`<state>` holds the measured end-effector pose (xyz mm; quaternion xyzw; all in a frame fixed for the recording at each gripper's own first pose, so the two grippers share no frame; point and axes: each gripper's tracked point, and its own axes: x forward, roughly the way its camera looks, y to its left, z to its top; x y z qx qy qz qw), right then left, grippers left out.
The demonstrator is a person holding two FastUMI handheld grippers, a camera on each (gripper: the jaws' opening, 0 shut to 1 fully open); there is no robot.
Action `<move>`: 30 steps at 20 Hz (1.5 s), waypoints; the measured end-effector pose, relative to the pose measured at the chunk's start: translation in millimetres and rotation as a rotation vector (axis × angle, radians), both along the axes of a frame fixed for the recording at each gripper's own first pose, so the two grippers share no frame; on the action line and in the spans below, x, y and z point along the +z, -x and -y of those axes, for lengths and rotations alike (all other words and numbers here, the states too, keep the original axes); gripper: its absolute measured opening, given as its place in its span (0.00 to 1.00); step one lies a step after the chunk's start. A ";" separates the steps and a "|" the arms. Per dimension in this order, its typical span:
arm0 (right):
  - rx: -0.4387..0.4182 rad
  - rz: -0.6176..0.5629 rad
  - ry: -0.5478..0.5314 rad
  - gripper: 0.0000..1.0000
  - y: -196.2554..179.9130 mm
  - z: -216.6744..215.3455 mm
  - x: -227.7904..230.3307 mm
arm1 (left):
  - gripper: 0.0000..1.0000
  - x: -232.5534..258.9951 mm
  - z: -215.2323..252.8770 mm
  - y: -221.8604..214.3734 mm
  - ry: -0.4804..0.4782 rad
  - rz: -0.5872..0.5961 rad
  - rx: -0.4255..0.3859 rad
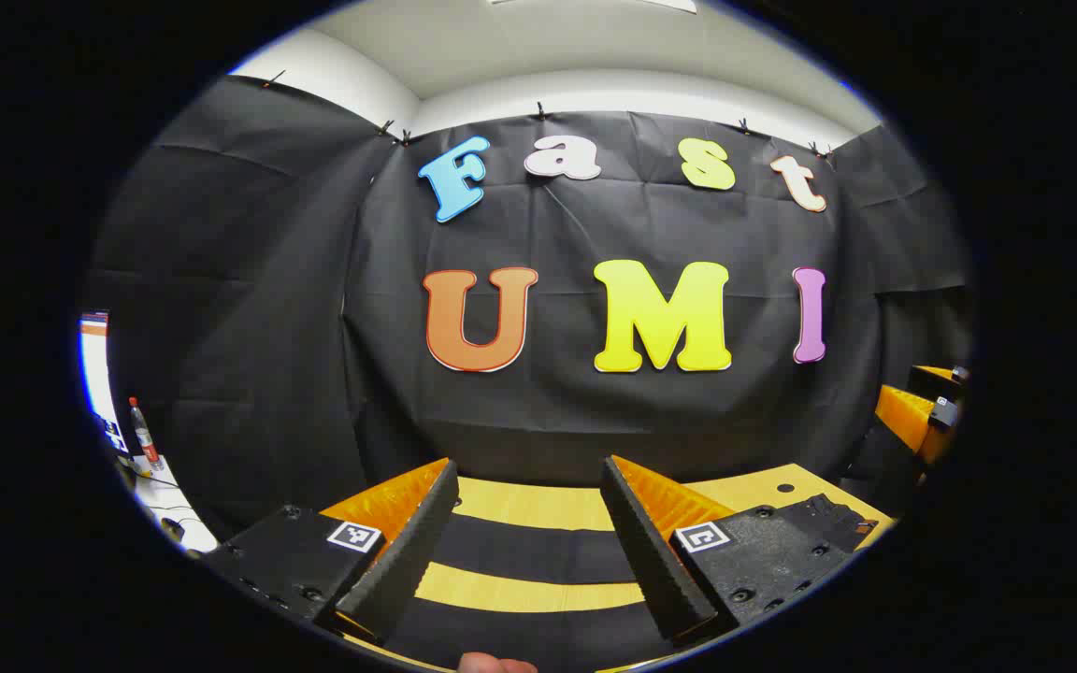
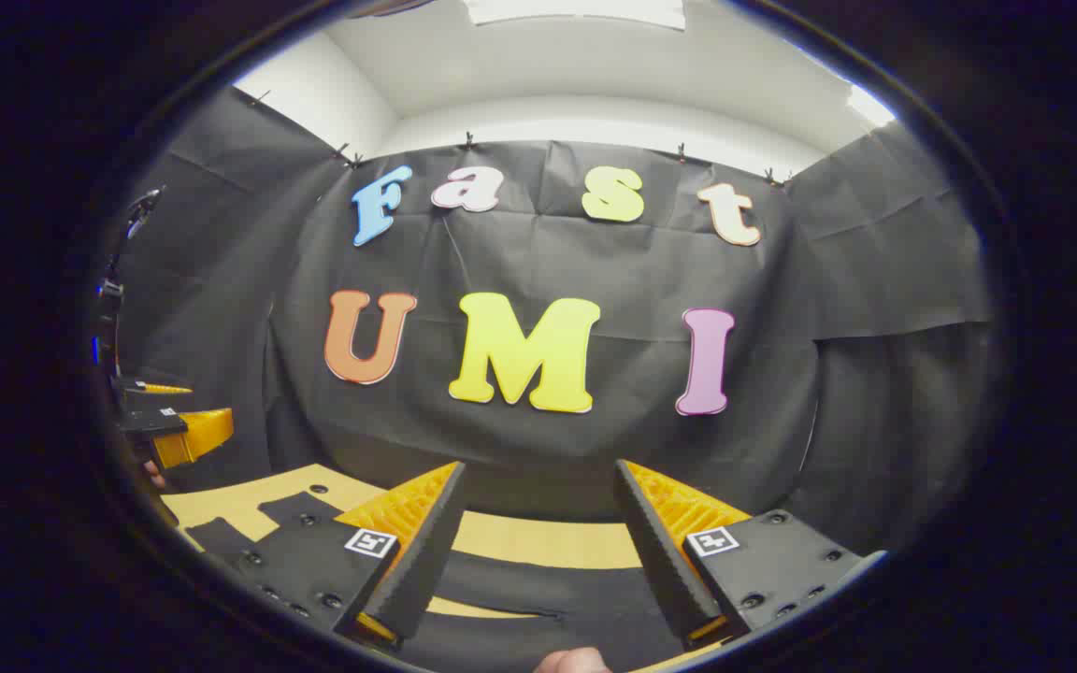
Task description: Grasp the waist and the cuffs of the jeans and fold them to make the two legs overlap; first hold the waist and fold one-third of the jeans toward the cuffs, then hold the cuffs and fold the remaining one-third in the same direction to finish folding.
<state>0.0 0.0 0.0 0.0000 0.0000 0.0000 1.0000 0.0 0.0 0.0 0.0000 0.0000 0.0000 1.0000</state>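
Dark jeans [image 1: 529, 550] lie flat on the wooden table [image 1: 763, 491], showing as two dark bands with a strip of wood between them. My left gripper [image 1: 529, 467] hovers above them, open, with nothing between its fingers. In the right gripper view the jeans [image 2: 520, 584] spread under my right gripper [image 2: 539, 469], which is open too and holds nothing. Each gripper also shows farther off in the other's view: the right gripper [image 1: 922, 411] at the right edge, the left gripper [image 2: 174, 432] at the left edge. Waist and cuffs are hidden.
The black cloth wall stands close behind the table [image 2: 249, 505]. A bottle [image 1: 144, 435] stands on a white desk beyond the booth's left side. A fingertip [image 1: 496, 664] shows at the bottom edge of the left gripper view.
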 end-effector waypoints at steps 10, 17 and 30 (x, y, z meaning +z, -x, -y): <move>0.010 -0.011 0.012 0.97 -8.9 -1.6 -10.7 | 0.98 1.1 -0.3 -0.7 -0.020 -0.014 -0.003; 0.010 -0.013 0.011 0.94 -12.2 3.9 -12.0 | 0.98 -4.0 5.5 -1.3 -0.010 -0.042 -0.008; -0.061 -0.103 0.033 0.94 -13.0 57.1 -43.9 | 0.99 -53.7 -38.7 8.9 0.074 -0.185 0.083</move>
